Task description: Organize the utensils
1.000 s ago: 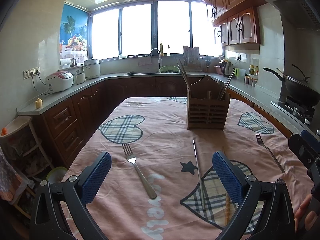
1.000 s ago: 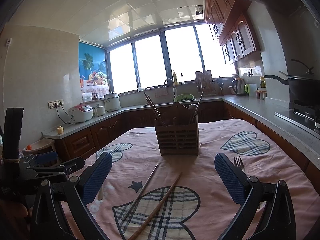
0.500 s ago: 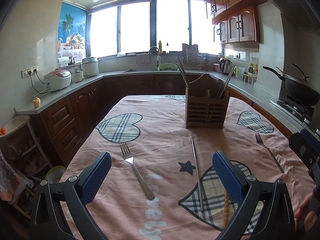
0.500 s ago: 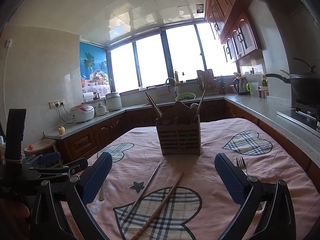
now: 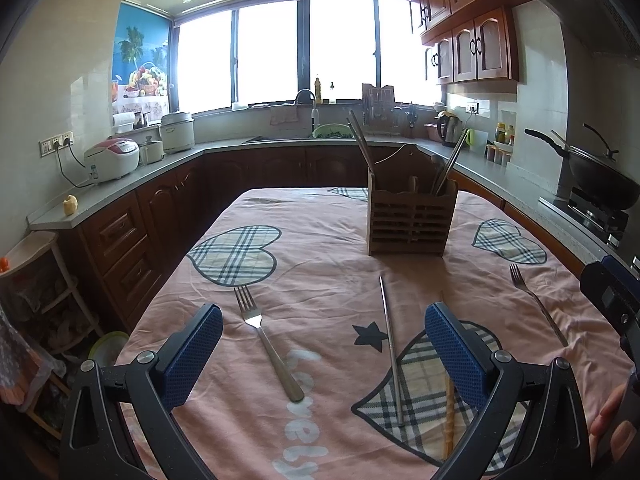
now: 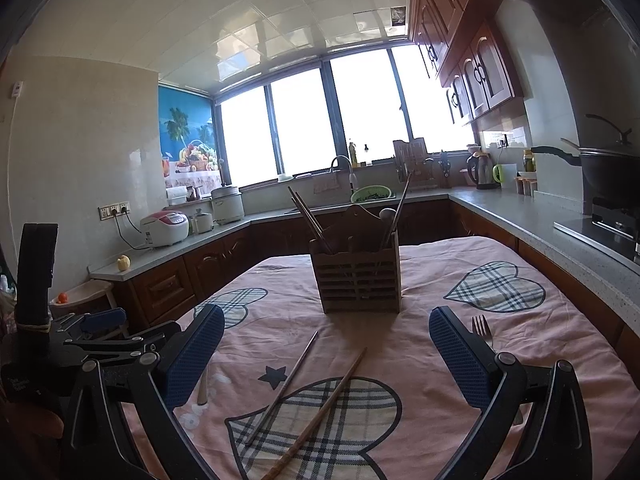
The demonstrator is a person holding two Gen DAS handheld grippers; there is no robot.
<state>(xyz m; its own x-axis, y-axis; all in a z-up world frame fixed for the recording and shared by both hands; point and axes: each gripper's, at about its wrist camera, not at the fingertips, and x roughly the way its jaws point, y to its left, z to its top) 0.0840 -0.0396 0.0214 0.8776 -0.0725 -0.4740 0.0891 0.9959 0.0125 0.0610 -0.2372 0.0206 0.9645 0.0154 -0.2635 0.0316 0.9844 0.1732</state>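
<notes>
The left gripper (image 5: 323, 350) is wide open and holds nothing; its two blue pads (image 5: 192, 354) hang above the near end of the table (image 5: 328, 224), not touching anything. Between the pads lie a fork (image 5: 267, 345) with its prongs pointing toward the far end, and a thin metal chopstick (image 5: 390, 350) lying just beside the right pad. A wooden chopstick (image 5: 449, 412) lies partly hidden behind that right pad, close to the near edge. The right gripper (image 6: 326, 354) is also wide open and empty, hanging over the near end of the table. Between its blue pads (image 6: 460, 360) lie the metal chopstick (image 6: 282, 388) and the wooden chopstick (image 6: 320, 414), side by side but apart, on a checked heart on the pink cloth (image 6: 420, 280). A second fork (image 6: 482, 330) peeks out just behind its right pad, near the right edge of the table. Farther on, toward the middle of the table, stands a wooden utensil holder (image 6: 356, 280) with chopsticks and a spoon sticking up out of it. Past the table runs the kitchen counter (image 6: 516, 210) with a rice cooker (image 6: 165, 229) on its left side.
</notes>
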